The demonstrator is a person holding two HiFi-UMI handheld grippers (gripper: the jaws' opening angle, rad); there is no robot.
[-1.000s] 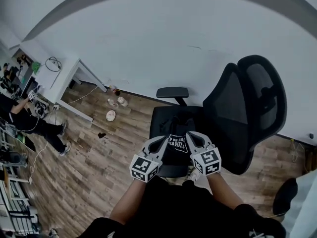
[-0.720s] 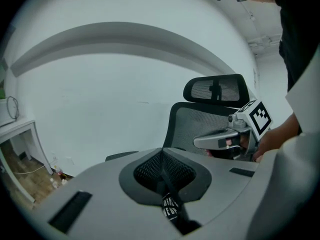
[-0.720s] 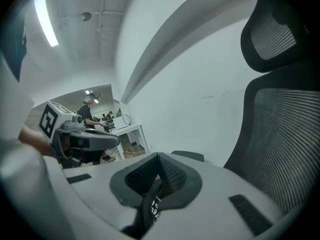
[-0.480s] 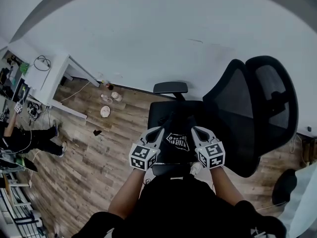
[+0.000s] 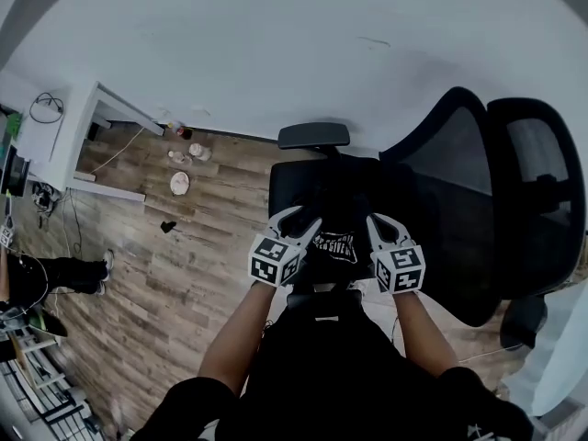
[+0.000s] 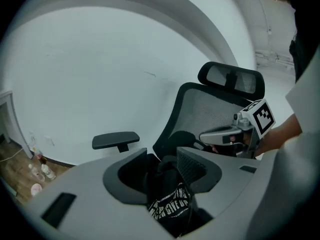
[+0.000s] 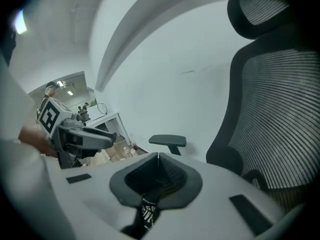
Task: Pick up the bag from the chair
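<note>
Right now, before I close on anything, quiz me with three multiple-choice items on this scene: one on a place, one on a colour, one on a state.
1. Where does the bag lie?
A. on the floor
B. on the chair's seat
C. on the white desk

2. What colour is the lettering on the bag?
A. white
B. red
C. yellow

3. How do the jaws of the right hand-held gripper stand?
A. wide apart
B. clamped on the armrest
C. together

Answers:
1 B: the head view shows the black bag resting on the seat.
2 A: the left gripper view shows white print on black fabric.
3 C: the right gripper view shows the two tips meeting.
</note>
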